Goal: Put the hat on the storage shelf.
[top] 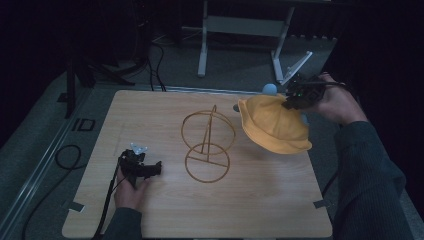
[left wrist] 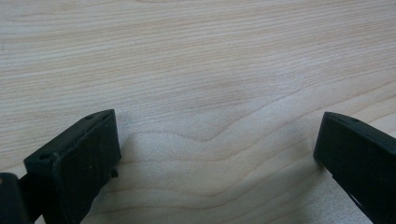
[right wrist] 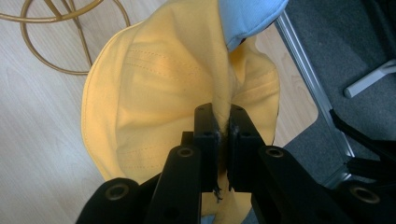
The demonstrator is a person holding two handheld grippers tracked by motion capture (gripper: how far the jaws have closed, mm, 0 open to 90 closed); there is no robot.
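Observation:
A yellow bucket hat (top: 274,125) hangs above the table's right side, and my right gripper (top: 294,100) is shut on its fabric at the far right. In the right gripper view the two jaws pinch a fold of the yellow hat (right wrist: 154,88) at my right gripper (right wrist: 223,122), and a light blue lining (right wrist: 245,16) shows at the top. A gold wire stand (top: 207,145) with two rings stands at the table's middle. My left gripper (top: 152,169) rests low on the table at the front left, open, with bare wood between its jaws (left wrist: 217,140).
The wooden table (top: 165,215) has bare surface at the front and left. A metal rail (right wrist: 310,79) runs along its right edge, with grey floor beyond. White table legs (top: 202,45) stand behind. A black cable (top: 65,155) loops on the floor at left.

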